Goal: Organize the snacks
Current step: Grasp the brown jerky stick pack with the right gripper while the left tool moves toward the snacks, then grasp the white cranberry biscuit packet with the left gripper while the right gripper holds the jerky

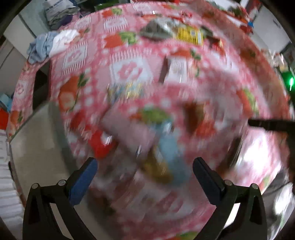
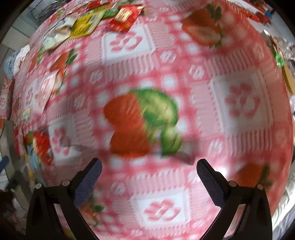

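Observation:
Both views are blurred by motion. My left gripper (image 1: pixel 144 166) is open and empty above a blurred pile of snack packets (image 1: pixel 162 162) in blue, gold, pink and red on the pink strawberry tablecloth (image 1: pixel 127 70). A yellow packet (image 1: pixel 189 35) and a grey-silver packet (image 1: pixel 156 29) lie at the far side, a white and brown packet (image 1: pixel 175 68) in the middle. My right gripper (image 2: pixel 148 168) is open and empty over bare tablecloth (image 2: pixel 239 101). The yellow packet (image 2: pixel 86 24), a red packet (image 2: pixel 125 16) and a pale packet (image 2: pixel 57 35) lie far left.
A heap of blue and white cloth (image 1: pixel 49 44) lies at the table's far left corner. The table's left edge drops to a grey floor (image 1: pixel 36 140). More packets (image 2: pixel 35 145) lie at the left edge of the right wrist view. Clutter sits at the far right (image 1: pixel 247 20).

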Demonstrator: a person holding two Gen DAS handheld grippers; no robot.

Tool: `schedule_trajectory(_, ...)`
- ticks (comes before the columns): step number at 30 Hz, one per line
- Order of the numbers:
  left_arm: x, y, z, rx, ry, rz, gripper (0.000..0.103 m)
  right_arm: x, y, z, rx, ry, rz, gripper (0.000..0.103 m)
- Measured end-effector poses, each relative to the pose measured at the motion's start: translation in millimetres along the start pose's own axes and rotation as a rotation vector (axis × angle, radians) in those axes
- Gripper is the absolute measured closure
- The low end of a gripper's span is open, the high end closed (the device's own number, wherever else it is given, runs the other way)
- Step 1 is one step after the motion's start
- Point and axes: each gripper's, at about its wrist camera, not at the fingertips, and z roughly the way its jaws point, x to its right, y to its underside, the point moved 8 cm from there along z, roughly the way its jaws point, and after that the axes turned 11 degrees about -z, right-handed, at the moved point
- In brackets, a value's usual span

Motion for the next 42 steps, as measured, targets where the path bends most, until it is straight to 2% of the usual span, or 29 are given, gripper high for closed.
schedule_trajectory(4, -9, 28, 8, -0.051, -0.002, 0.032, 0.000, -25, 18, 3, -0.029, -0.037, 0.036, 0.000)
schedule_trajectory(10, -12, 42, 24, -0.087, 0.023, 0.059, 0.000, -61, 31, 12, -0.032, -0.098, 0.124, 0.000)
schedule_trajectory(13, -15, 49, 36, -0.112, 0.038, 0.060, 0.000, -92, 37, 19, -0.046, -0.111, 0.120, 0.000)
schedule_trajectory(17, -17, 61, 54, -0.165, 0.105, 0.020, 0.000, -127, 37, 33, -0.068, -0.067, 0.063, 0.000)
schedule_trajectory(21, -13, 71, 57, -0.151, 0.129, 0.042, 0.000, -156, 43, 50, -0.090, 0.013, -0.026, 0.000)
schedule_trajectory(24, -2, 85, 54, -0.189, 0.205, 0.017, 0.000, -153, 61, 54, -0.108, 0.060, -0.073, 0.000)
schedule_trajectory(26, -7, 88, 48, -0.180, 0.231, -0.030, 0.000, -148, 69, 54, -0.109, 0.077, -0.085, 0.000)
schedule_trajectory(31, -31, 89, 40, -0.174, 0.197, -0.085, 0.000, -146, 77, 54, -0.096, 0.098, -0.078, 0.000)
schedule_trajectory(34, -41, 89, 35, -0.173, 0.165, -0.055, 0.000, -151, 81, 60, -0.088, 0.071, -0.059, 0.000)
schedule_trajectory(37, -34, 89, 40, -0.170, 0.140, -0.002, 0.000, -152, 84, 61, -0.086, 0.056, -0.051, 0.000)
schedule_trajectory(38, -28, 82, 44, -0.176, 0.135, 0.007, 0.000, -153, 85, 61, -0.085, 0.050, -0.046, 0.000)
schedule_trajectory(42, -9, 85, 57, -0.181, 0.096, 0.026, 0.000, -153, 100, 68, -0.088, 0.041, -0.051, 0.000)
